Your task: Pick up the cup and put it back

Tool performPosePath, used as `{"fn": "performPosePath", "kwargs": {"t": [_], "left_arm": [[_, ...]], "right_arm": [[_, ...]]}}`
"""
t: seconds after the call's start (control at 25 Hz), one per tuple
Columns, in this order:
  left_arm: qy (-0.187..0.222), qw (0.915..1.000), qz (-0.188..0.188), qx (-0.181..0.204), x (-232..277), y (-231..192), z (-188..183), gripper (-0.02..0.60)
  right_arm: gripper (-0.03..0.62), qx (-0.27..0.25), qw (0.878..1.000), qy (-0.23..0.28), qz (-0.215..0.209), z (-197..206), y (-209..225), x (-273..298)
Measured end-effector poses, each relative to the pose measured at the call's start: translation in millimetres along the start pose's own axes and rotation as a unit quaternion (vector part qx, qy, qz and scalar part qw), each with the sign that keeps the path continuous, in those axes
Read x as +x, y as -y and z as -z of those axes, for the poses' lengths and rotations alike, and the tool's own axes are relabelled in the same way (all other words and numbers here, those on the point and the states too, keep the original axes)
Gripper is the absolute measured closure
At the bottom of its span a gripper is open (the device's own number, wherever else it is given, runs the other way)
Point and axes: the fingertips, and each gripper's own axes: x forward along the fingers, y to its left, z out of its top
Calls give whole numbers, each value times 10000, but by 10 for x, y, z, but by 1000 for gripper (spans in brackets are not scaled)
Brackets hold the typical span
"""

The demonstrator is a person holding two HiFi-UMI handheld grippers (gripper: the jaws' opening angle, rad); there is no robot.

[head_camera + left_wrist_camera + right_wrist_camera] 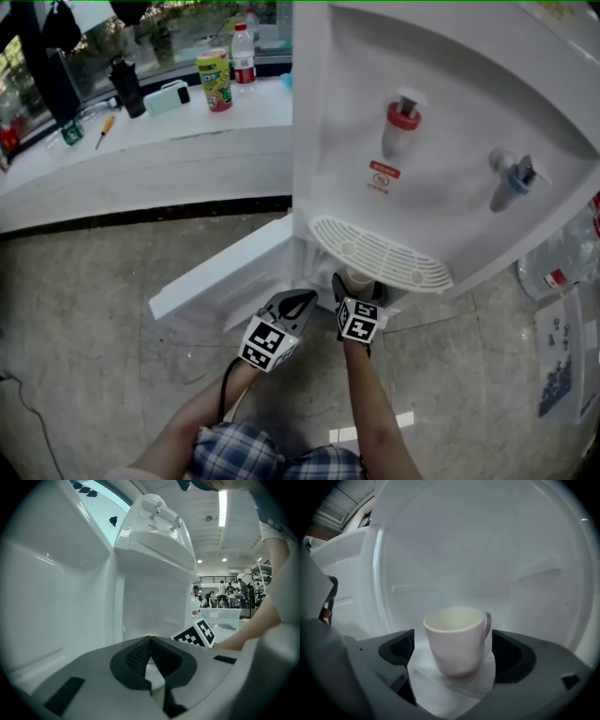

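A cream cup (457,639) with its handle at the back right stands upright on the white floor of the water dispenser's (450,112) lower cabinet. My right gripper (453,645) reaches into that cabinet, open, with the cup between its jaws and a gap on each side. In the head view only the cup's rim (359,279) shows under the drip tray (375,253), just beyond the right gripper (354,292). My left gripper (298,302) is held to the left of it in front of the cabinet, its jaws shut on nothing (150,641).
The cabinet door (225,272) swings open to the left. The tiled floor holds a large water bottle (553,267) and a clear box of small blue parts (562,366) at the right. A green can (216,80) and a bottle (244,54) stand on the white sill.
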Motion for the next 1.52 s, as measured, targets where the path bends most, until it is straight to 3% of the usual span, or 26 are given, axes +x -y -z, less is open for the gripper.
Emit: {"fn": "performPosePath", "kwargs": {"t": [0.32, 0.52, 0.72, 0.84, 0.96, 1.24, 1.52], "left_arm": [[52, 10000, -54, -29, -30, -9, -48, 557], [80, 9998, -131, -89, -85, -14, -122, 557], [-149, 9998, 41, 130, -296, 209, -491, 557], [-328, 9994, 149, -13, -603, 417, -839, 557], [-482, 9987, 88, -164, -929, 465, -1350, 557], [-439, 9988, -197, -75, -1707, 534, -3058, 557], [-204, 9996, -154, -133, -2621, 541, -5495, 557]], "right_arm": [[86, -141, 9995, 284, -22, -194, -101, -180], [91, 12, 9981, 574, -214, -426, -230, -690], [201, 286, 9971, 461, -534, -685, -329, -1441], [281, 305, 9972, 332, -591, -967, -337, -2017], [313, 379, 9969, 383, -570, -1457, -371, -2653], [491, 373, 9963, 763, -148, -3062, -408, -4059], [576, 359, 9945, 957, 233, -5443, -724, -5189]]}}
